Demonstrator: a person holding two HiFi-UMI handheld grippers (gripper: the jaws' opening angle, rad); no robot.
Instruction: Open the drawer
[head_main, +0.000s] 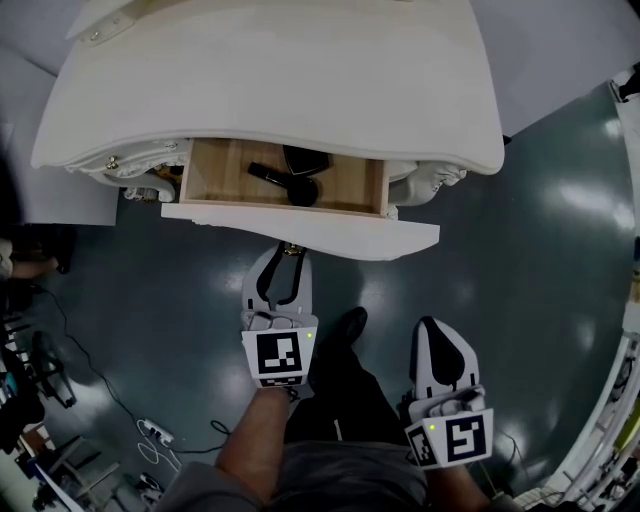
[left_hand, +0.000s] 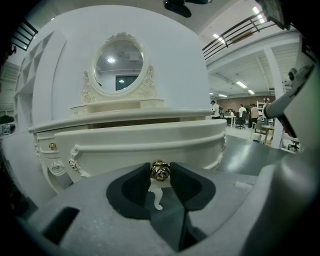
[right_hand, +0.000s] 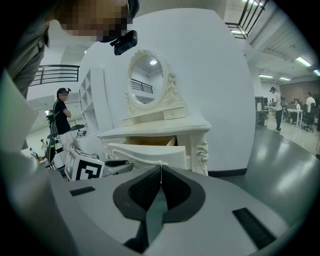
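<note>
Head view, upper centre: the drawer (head_main: 330, 228) stands partly open beneath the white surface (head_main: 270, 90) of a vanity. Its front is a long, gently curved white panel with a raised moulding. Its inside is a shallow box of pale bare wood. Two dark objects (head_main: 288, 178) lie in it, one of them brush-like with a round head; the other is too dark to identify.

A small gold knob (left_hand: 160, 171), shaped like a rose, sits at the middle of the drawer front. The left gripper (head_main: 288, 258), at centre frame, has its fingers set to a narrow gap and closed on this knob, with one black pad on each side. A marker cube (head_main: 277, 356) is mounted at its rear.

The right gripper (head_main: 434, 326), at lower right, is well apart from the drawer over the dark, glossy floor (head_main: 520, 260). Its fingers meet tip to tip and nothing is between them. Their black pads are finely ribbed and set in smooth grey-white moulded shells.

Left gripper view: the vanity carries an oval mirror (left_hand: 119, 62) in an ornate carved frame, and there is scrolled relief on the cabinet corners.
</note>
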